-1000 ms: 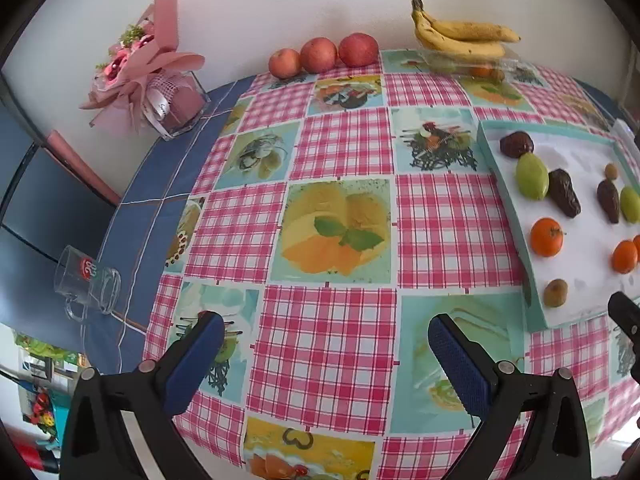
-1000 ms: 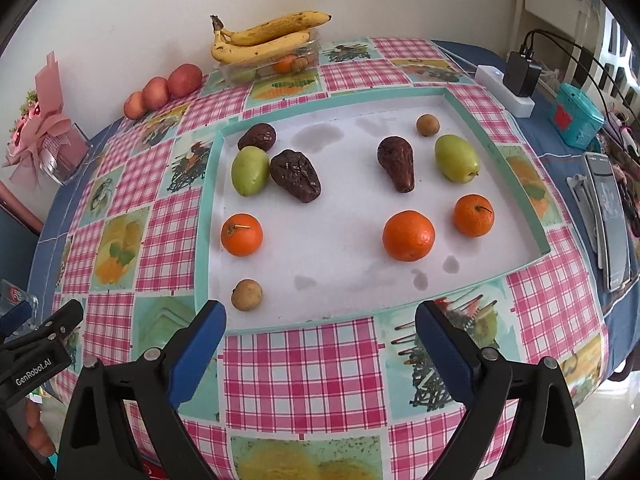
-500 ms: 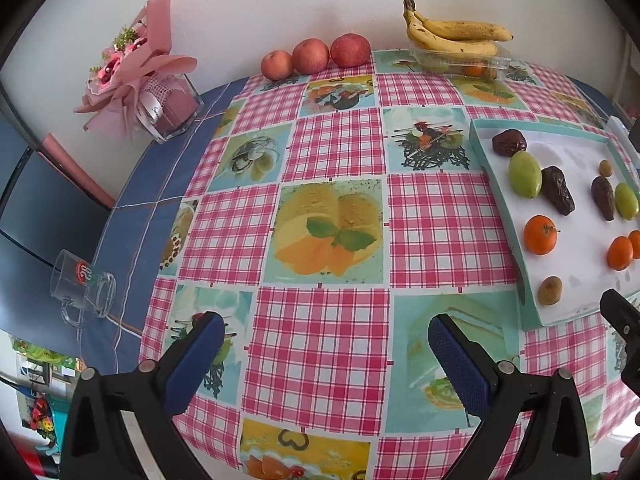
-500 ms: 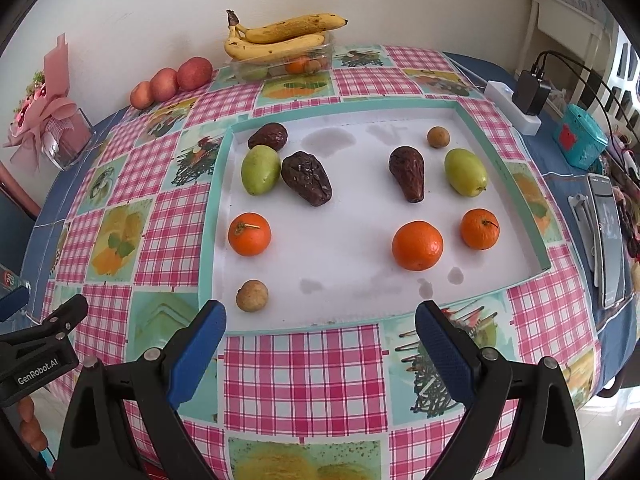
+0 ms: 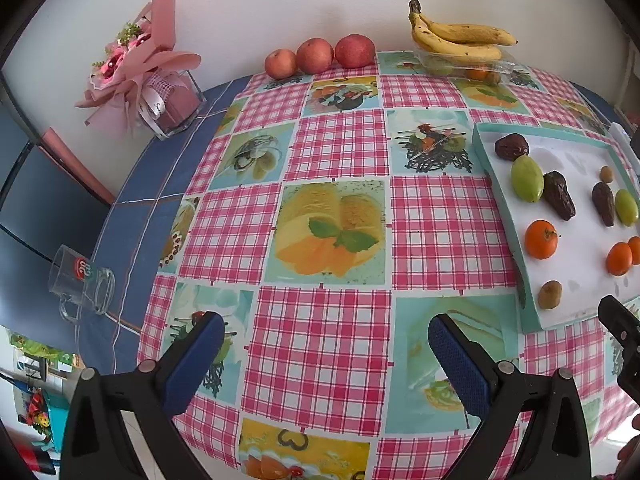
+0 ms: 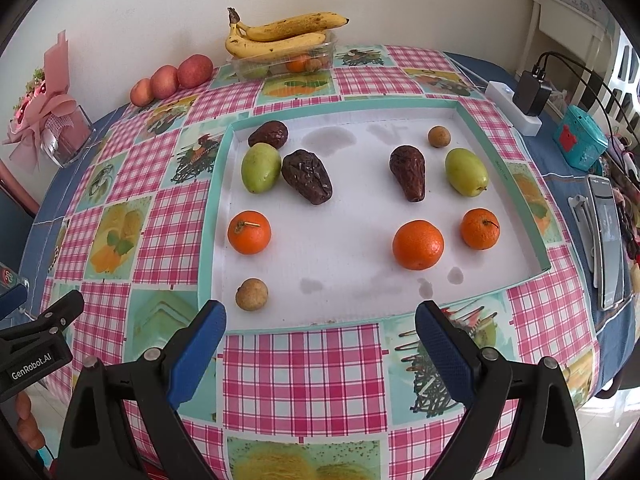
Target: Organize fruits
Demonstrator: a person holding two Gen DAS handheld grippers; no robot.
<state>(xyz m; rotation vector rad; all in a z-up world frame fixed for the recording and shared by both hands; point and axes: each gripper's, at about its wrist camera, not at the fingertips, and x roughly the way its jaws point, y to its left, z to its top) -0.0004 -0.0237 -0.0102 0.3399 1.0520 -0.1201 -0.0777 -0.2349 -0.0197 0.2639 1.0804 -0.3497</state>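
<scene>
A shallow teal-rimmed white tray lies on the checked tablecloth. In it are three oranges, two green fruits, three dark wrinkled dates and two small brown fruits. The tray also shows in the left wrist view at the right. My right gripper is open and empty, just short of the tray's near rim. My left gripper is open and empty over the cloth, left of the tray.
Bananas lie on a clear box of fruit at the back wall. Three apples sit beside it. A pink bouquet in a glass vase and a glass mug stand on the left. A power strip, teal box and phone lie right.
Both grippers have pulled back and risen slightly, so the table looks a little farther and lower. Both stay open. No fruit has moved.
</scene>
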